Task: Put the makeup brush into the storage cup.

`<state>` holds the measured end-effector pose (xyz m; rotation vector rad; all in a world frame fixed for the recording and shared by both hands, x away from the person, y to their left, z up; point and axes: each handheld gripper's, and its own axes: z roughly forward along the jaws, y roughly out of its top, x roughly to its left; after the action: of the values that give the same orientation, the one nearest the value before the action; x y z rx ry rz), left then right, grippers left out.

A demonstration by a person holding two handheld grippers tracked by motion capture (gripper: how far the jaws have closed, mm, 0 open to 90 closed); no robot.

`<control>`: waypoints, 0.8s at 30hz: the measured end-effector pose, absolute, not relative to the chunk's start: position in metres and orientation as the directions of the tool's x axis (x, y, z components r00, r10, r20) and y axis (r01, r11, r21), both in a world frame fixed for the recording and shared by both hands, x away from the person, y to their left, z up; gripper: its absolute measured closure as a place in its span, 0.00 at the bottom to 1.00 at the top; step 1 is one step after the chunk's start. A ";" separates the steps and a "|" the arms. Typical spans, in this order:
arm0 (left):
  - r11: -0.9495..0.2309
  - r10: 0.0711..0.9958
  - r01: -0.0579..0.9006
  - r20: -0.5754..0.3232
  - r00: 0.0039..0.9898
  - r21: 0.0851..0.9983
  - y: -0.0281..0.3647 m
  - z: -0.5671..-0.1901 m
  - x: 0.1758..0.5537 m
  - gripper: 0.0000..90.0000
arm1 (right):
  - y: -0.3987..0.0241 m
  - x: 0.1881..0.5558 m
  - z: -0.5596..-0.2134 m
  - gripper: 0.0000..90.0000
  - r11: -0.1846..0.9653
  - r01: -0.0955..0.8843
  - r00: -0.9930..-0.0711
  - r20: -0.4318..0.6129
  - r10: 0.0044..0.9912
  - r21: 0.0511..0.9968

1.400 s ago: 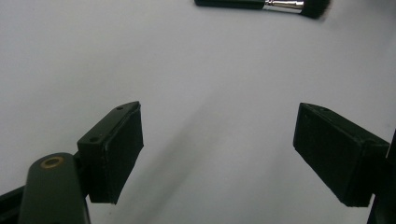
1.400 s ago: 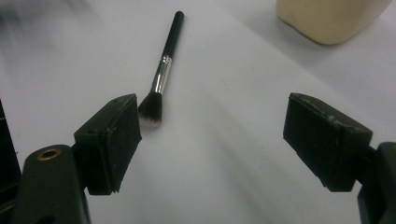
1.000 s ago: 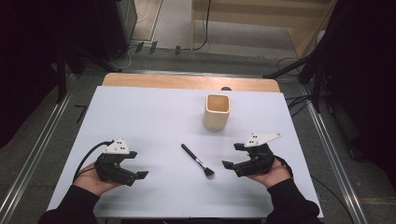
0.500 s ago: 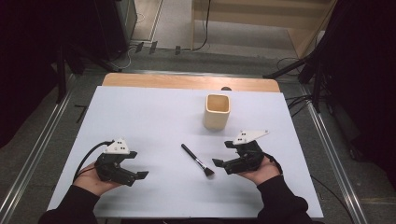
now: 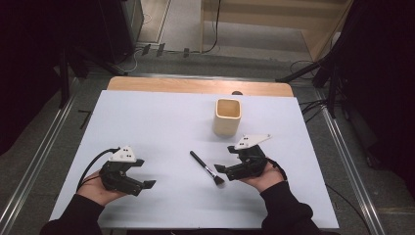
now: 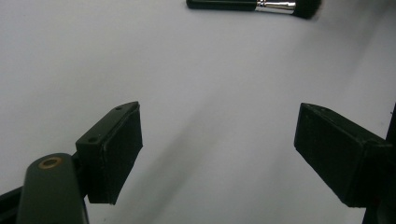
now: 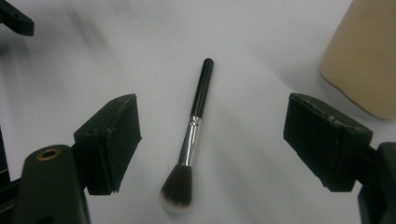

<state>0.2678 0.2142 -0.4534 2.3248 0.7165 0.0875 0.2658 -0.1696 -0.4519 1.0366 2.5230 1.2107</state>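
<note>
At the lower left of the high view, the left tongs [image 5: 147, 184] rest in the person's left hand [image 5: 98, 188] low on the white surface [image 5: 147, 122], jaws spread apart with nothing between them. In the left gripper view the two black jaws stand wide over bare white surface, and the brush lies across the top edge of the frame, well away from them.

Near the lower middle of the high view lies the makeup brush [image 5: 206, 167], flat on the surface, black handle toward the upper left, bristles toward the lower right.

Just right of the bristles, the right tongs [image 5: 219, 169] are released too, held in the right hand [image 5: 262, 177]. In the right gripper view the brush [image 7: 191, 140] lies between the wide-set jaws, untouched, bristles nearest the camera.

Above, in the upper right part of the surface, stands a beige cup [image 5: 227, 116], upright and apart from the brush.
</note>
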 end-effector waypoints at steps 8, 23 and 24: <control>-0.603 0.521 0.474 -0.134 0.843 0.642 0.215 -0.453 0.268 0.18 | -0.157 0.272 -0.453 0.22 0.426 0.527 -0.736 0.144 0.661 0.735; -0.597 0.526 0.476 -0.133 0.840 0.646 0.215 -0.454 0.268 0.18 | -0.128 0.277 -0.457 0.24 0.469 0.564 -0.729 0.143 0.670 0.679; -0.596 0.527 0.476 -0.132 0.840 0.647 0.216 -0.454 0.268 0.18 | -0.126 0.277 -0.457 0.24 0.476 0.563 -0.733 0.142 0.666 0.675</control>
<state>0.2683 0.2155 -0.4536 2.3115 0.7271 0.0944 0.2774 -0.1263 -0.4569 1.0796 2.5761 1.0981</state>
